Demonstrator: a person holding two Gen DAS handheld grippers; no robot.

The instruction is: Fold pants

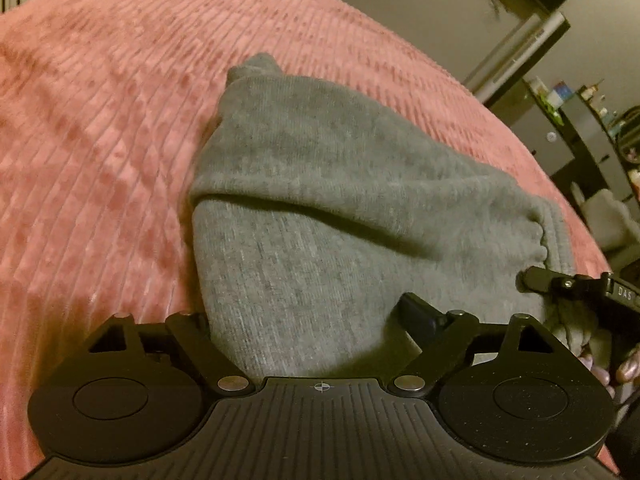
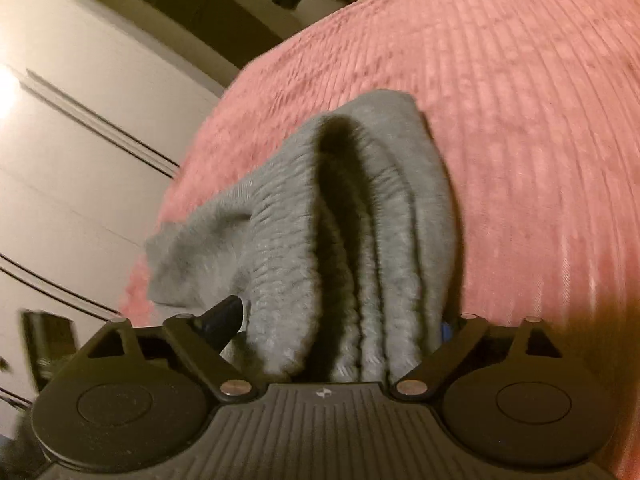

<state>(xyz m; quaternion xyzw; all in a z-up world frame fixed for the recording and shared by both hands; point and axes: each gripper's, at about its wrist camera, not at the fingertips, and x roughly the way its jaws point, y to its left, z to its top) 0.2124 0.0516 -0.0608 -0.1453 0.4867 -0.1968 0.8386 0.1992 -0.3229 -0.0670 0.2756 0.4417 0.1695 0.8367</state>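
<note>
Grey knit pants (image 1: 340,200) lie folded over on a pink ribbed bedspread (image 1: 100,140). In the left wrist view my left gripper (image 1: 312,320) holds the near folded edge of the pants between its jaws; one finger (image 1: 420,314) lies on top of the cloth, the other is hidden beside it. My right gripper (image 1: 560,284) enters from the right edge of that view at the ribbed waistband. In the right wrist view my right gripper (image 2: 340,328) is shut on the bunched grey waistband (image 2: 360,240), with one finger (image 2: 224,314) showing at the left of the cloth.
The bed's far and right edges curve away in the left wrist view. Beyond are a dark shelf with small items (image 1: 580,120) and a white chair (image 1: 608,216). White panelled doors (image 2: 80,120) stand left of the bed in the right wrist view.
</note>
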